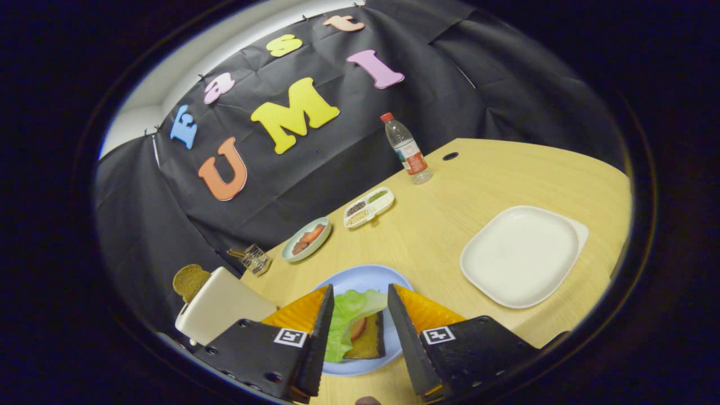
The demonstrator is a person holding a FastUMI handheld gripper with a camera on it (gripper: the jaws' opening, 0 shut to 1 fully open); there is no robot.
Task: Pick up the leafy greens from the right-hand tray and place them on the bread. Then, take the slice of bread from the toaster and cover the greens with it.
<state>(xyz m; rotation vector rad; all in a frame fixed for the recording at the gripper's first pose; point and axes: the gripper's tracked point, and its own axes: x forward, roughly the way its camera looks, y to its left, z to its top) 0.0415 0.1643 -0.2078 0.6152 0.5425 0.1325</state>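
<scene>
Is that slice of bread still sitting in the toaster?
Yes, in. The brown bread slice pokes up from the top of the white toaster, left of the open gripper, which holds nothing.

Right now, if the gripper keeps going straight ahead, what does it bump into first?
Probably the leafy greens on the bread, lying between the open gripper's fingers on the blue plate. Depth is hard to judge.

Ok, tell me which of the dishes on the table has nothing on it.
The white square plate, beyond the open jaws to the right. The blue plate holds greens and bread, the small bowl holds red slices, and the divided tray holds seasonings.
</scene>
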